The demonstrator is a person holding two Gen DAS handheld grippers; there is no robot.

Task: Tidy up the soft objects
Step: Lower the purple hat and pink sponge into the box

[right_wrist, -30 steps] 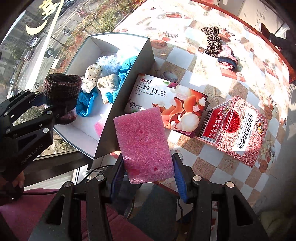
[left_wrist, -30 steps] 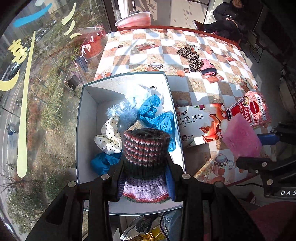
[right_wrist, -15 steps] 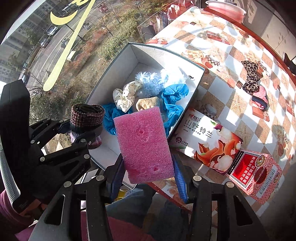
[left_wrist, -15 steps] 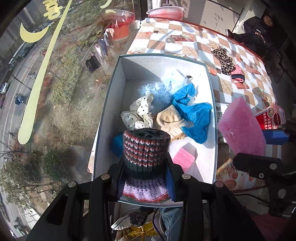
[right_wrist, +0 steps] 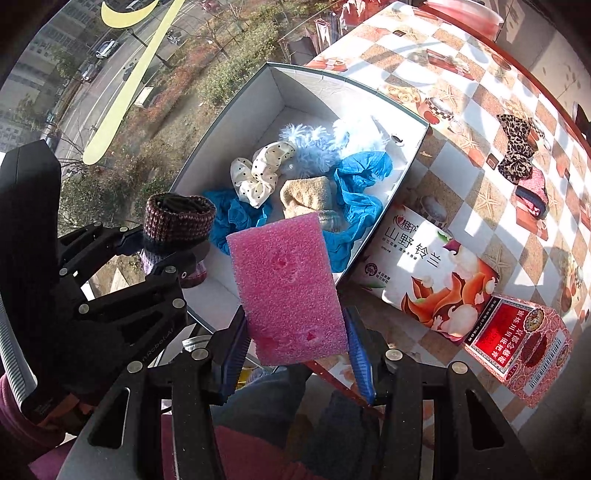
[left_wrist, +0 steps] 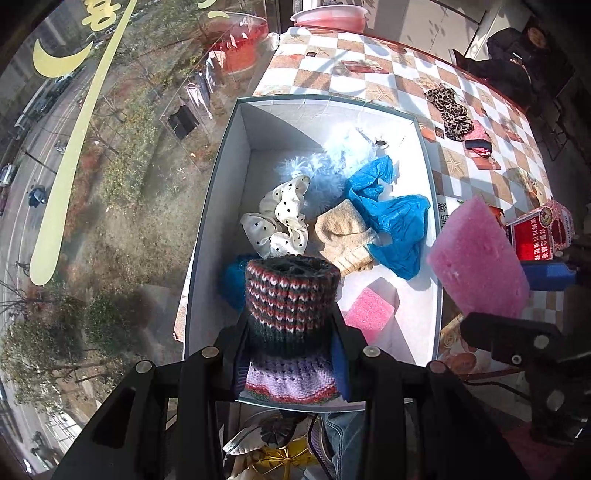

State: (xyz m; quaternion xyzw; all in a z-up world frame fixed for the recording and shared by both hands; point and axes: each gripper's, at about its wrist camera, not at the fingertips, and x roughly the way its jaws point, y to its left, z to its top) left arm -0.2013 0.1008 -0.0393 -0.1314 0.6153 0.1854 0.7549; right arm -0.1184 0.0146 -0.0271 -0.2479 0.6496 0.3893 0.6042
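My left gripper [left_wrist: 291, 354] is shut on a striped knitted cup sleeve [left_wrist: 291, 295] and holds it over the near end of the white box [left_wrist: 221, 177]. It also shows in the right wrist view [right_wrist: 177, 221]. My right gripper [right_wrist: 295, 354] is shut on a pink sponge [right_wrist: 291, 291], held above the box's near right edge; the sponge shows in the left wrist view [left_wrist: 480, 262]. In the box lie a dotted scrunchie [left_wrist: 277, 221], a beige knit piece [left_wrist: 343, 236], blue plastic [left_wrist: 395, 218], a fluffy blue item [left_wrist: 325, 173] and a small pink sponge [left_wrist: 369, 314].
On the checkered table [right_wrist: 461, 103] lie a white flower-print pack [right_wrist: 432, 273], a red box [right_wrist: 521, 336], a leopard scrunchie [right_wrist: 517, 147] and a pink item [right_wrist: 532, 192]. A window with a street below is at the left. A pink basin [left_wrist: 328, 16] stands far back.
Both grippers have moved left and forward over the box. The box interior now fills more of both views, and the pink sponge is nearer the box's right wall.
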